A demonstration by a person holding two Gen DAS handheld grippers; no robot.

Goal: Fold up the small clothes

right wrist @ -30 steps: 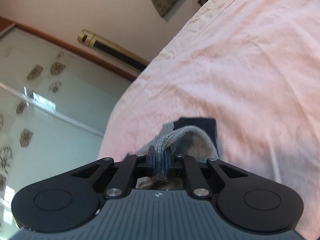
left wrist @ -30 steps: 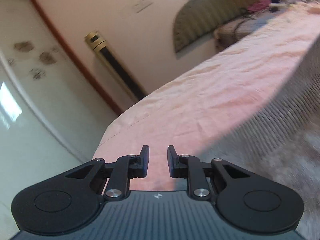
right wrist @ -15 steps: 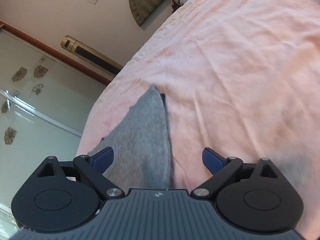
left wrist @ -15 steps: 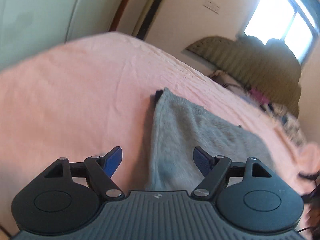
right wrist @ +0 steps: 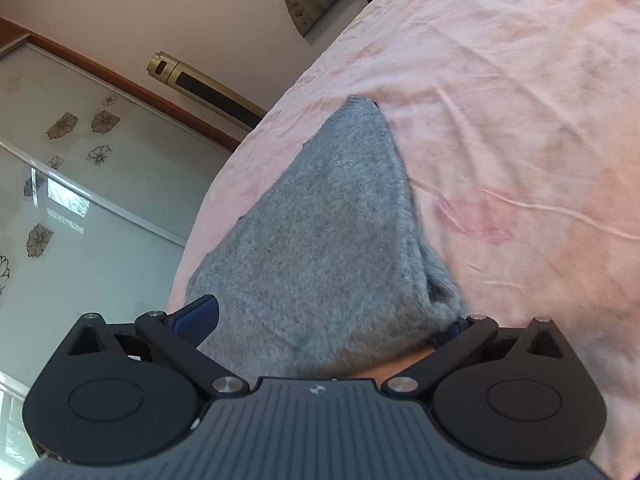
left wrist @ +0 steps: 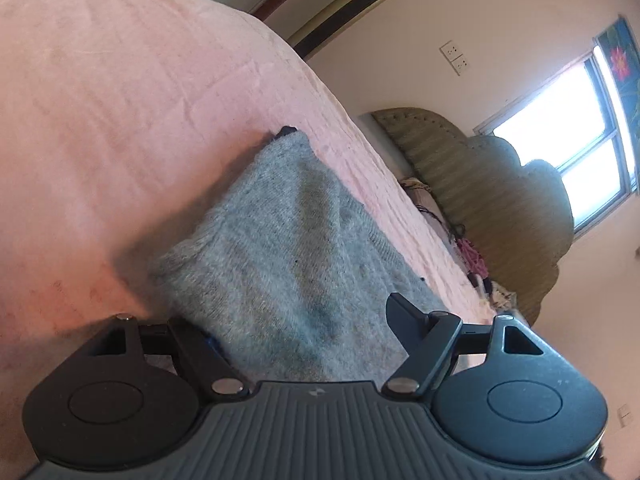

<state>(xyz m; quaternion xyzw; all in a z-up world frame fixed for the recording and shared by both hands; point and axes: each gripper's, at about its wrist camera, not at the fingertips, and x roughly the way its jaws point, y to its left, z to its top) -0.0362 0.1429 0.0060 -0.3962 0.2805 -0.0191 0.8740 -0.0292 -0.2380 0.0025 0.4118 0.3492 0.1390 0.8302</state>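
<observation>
Grey knit garment (left wrist: 292,248) lies folded on the pink bedsheet (left wrist: 100,120), filling the lower centre of both views (a dark corner peeks out at its far tip). Left gripper (left wrist: 304,328) stands spread over it; right gripper (right wrist: 320,320) is opening, its pads off the cloth.

Garment (left wrist: 288,248): grey fuzzy knit, matt, between the fingers. Bedsheet (right wrist: 520,120): pink creased cloth beyond them. Right gripper (right wrist: 320,320): matt black plastic, metal rivets.

place: bedroom | signs: pink bedsheet (left wrist: 140,100), padded headboard (left wrist: 500,208), window (left wrist: 568,132)
</observation>
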